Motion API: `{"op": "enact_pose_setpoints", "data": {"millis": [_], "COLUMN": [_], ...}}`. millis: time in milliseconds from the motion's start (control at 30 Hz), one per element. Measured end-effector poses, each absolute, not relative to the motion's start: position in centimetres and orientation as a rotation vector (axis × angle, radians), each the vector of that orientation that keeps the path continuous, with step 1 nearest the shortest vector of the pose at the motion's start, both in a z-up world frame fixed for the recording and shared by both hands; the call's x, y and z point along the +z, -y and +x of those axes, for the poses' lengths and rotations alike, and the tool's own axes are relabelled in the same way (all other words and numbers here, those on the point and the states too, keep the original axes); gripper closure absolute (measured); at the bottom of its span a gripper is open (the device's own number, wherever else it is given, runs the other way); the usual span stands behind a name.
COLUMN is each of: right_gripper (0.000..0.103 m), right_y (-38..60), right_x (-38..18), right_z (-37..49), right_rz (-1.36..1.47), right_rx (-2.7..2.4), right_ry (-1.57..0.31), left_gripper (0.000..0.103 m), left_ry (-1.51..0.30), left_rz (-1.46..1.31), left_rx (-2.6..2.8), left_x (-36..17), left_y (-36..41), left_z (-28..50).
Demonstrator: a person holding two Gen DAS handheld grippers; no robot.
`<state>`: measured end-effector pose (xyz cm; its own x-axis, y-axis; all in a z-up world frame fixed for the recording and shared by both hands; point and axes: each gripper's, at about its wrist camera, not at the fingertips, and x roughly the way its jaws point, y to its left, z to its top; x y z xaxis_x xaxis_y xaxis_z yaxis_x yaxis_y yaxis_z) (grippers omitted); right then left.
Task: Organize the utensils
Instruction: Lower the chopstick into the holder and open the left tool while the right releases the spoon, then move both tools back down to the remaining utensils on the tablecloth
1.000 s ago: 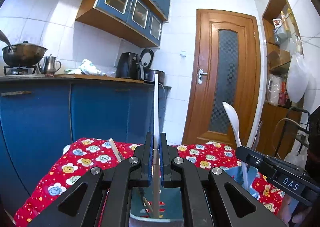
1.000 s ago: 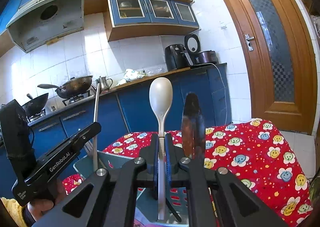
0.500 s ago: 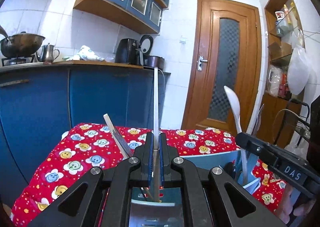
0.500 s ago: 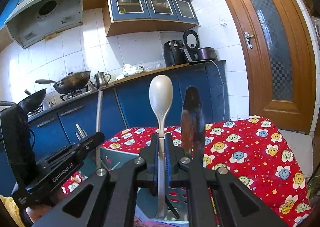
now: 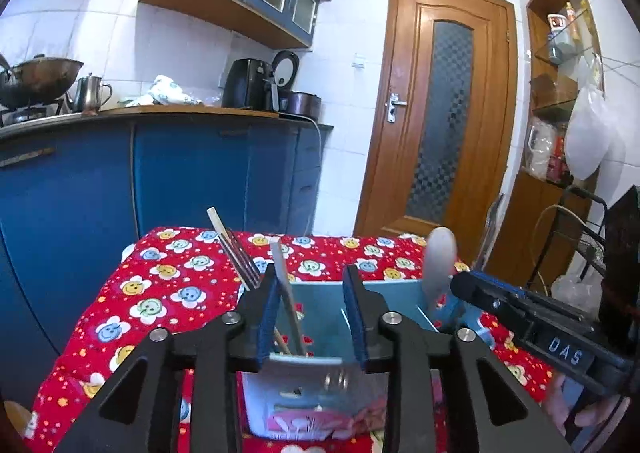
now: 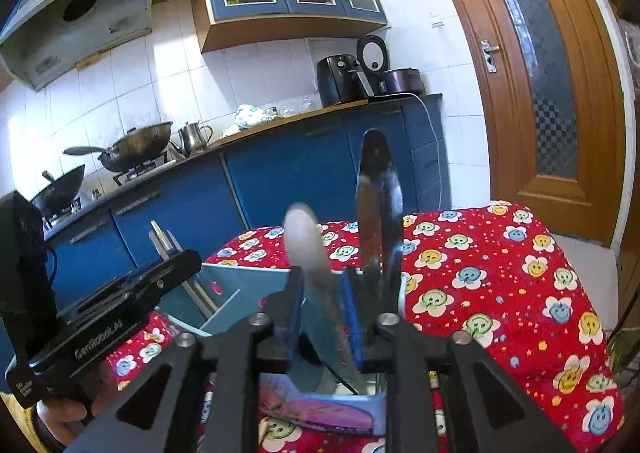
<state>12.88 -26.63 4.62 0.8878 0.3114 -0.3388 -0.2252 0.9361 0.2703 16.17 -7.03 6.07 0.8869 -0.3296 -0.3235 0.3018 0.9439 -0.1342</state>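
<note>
Utensils stand sorted in our blue holder [image 5: 320,317] on the flowered tablecloth [image 5: 160,293]. Our left gripper [image 5: 312,317] has its jaws spread, a flat utensil [image 5: 286,289] leaning loose between them beside the fork [image 5: 244,261]. Our right gripper [image 6: 326,317] is also parted around the pale spoon [image 6: 308,253], near the knife [image 6: 374,213]. Both hover level just over the compartments; we judge the sorting nearly done.

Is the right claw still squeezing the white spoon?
Apart. In the right wrist view the right claw has opened, and the white spoon leans loose between its spread jaws, with gaps showing beside it.
</note>
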Motion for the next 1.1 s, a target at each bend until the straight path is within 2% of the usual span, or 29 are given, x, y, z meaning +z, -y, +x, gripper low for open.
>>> {"op": "enact_pose_setpoints", "data": {"millis": [233,600,800,933,1100], "right_gripper": [0.063,0.054,0.046,0.037,0.032], "right_y": [26.8,26.9,26.9,26.7,26.8], "right_x": [5.9,7.2,7.6,7.5,7.0], "right_z": [11.0,6.8,4.2,2.8,1.3], "right_rz": [0.268,0.285,0.284,0.278,0.293], "right_rx": [0.302,0.301,0.286,0.276,0.27], "right_ry": [-0.357,-0.347,-0.365,-0.391,-0.428], "left_gripper": [0.064,0.059,0.056,0.055,0.055], "left_ry": [-0.382,-0.446,-0.493,-0.521,-0.564], "left_rz": [-0.075,-0.049,-0.043,-0.04,-0.032], "left_rx": [-0.348,-0.356,-0.353,-0.344,-0.351], "left_x": [6.9,7.5,7.3,6.8,6.3], "left_y": [6.3,5.1,4.7,4.5,4.5], "left_z": [14.0,10.3,8.7,7.9,7.2]}}
